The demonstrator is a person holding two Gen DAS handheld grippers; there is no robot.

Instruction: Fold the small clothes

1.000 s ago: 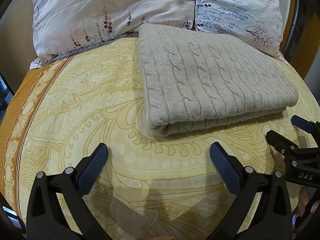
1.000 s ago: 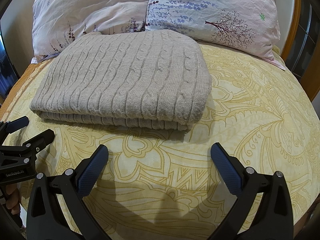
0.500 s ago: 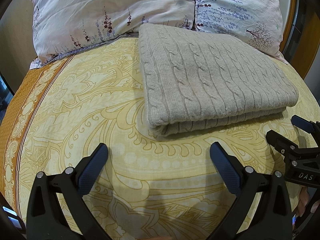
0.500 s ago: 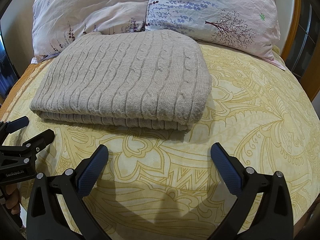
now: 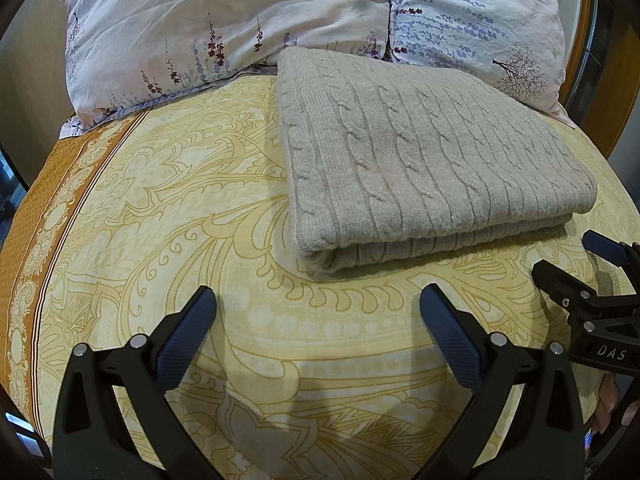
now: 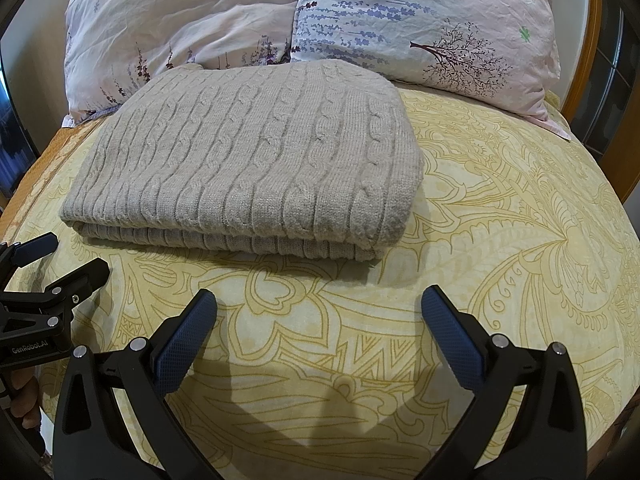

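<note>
Nothing moved; "DAS" on right tongs (image 5: 576,264), "GenRobot.AI" on left tongs (image 6: 66,258).

Bed covered by pale yellow cotton sheet with ochre paisley line pattern (image 5: 168,208), orange-brown patterned border band (image 5: 28,220) along its left edge. Two wrinkled pinkish-white floral pillows at the head: left pillow (image 5: 192,28), right pillow with purple sprigs and a dark tree print (image 6: 432,20). Curved orange wooden headboard frame (image 6: 588,40) at right; dark glass beyond it, possibly a window. Beige wall (image 5: 28,80) at left.
</note>
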